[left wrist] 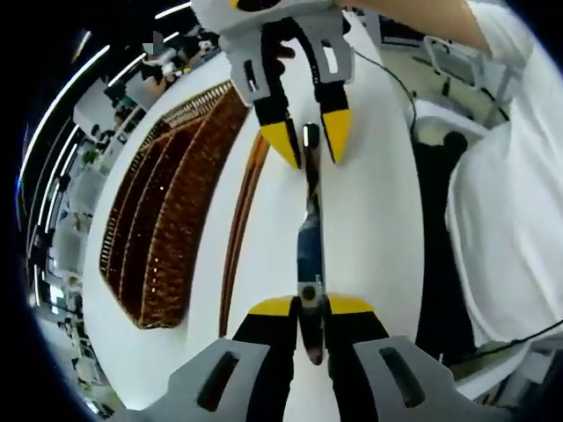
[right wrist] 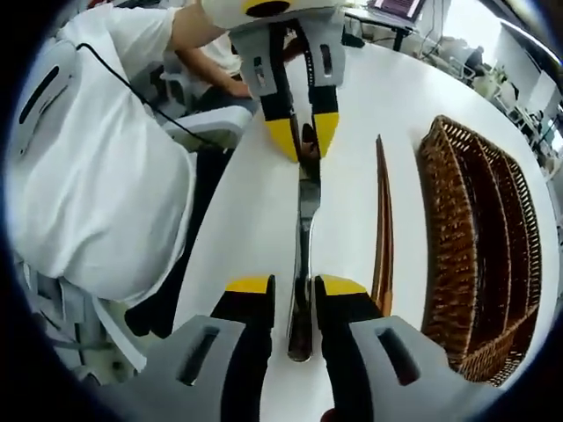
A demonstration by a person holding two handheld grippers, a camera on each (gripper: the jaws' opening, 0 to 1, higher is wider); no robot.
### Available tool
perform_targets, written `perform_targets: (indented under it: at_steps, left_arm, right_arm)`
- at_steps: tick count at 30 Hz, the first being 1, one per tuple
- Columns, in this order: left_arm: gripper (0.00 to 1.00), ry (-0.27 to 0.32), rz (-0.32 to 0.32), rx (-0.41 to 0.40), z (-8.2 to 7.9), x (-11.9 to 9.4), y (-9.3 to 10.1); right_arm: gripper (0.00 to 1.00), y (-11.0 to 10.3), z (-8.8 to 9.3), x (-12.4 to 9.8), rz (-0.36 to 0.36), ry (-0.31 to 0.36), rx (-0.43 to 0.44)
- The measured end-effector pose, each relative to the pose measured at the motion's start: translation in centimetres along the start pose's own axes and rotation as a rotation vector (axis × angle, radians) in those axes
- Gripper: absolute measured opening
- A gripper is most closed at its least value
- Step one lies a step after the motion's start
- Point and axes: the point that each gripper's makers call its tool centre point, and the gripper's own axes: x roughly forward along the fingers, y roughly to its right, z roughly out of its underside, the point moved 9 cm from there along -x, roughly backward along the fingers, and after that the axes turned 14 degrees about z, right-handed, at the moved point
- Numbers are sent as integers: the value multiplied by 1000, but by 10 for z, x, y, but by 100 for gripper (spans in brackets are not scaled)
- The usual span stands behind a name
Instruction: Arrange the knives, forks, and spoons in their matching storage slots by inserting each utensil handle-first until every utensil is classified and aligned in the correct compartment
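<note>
- Left gripper view: the left claw (left wrist: 310, 309) was clamped on one end of a metal utensil (left wrist: 310, 237) lying lengthwise over the white table (left wrist: 369, 237). The right claw (left wrist: 308, 141), entering from the top, was closed on the utensil's far end. A wicker tray (left wrist: 163, 229) with long slots lay to the left, a thin brown strip (left wrist: 239, 220) between tray and utensil.
- Right gripper view: the right claw (right wrist: 297, 294) gripped the utensil (right wrist: 304, 255); the left claw (right wrist: 303, 134) held its opposite end. The strip (right wrist: 381, 237) and tray (right wrist: 479, 246) lay to the right, apart from the utensil. A person in white (right wrist: 97, 167) stood at the left.
</note>
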Motion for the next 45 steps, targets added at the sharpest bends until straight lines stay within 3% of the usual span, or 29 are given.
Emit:
perform_targets:
  at_steps: [11, 29, 45]
  left_arm:
    - [10, -33, -93, 83, -4, 0, 1]
    - [10, -36, -193, 167, -5, 1, 0]
    - [11, -59, -300, 254, 0, 6, 1]
  right_arm:
    - [16, 6, 7, 2, -6, -37, 105]
    - [11, 10, 13, -1, -39, -63, 181]
    - [8, 7, 11, 0, -42, -65, 181]
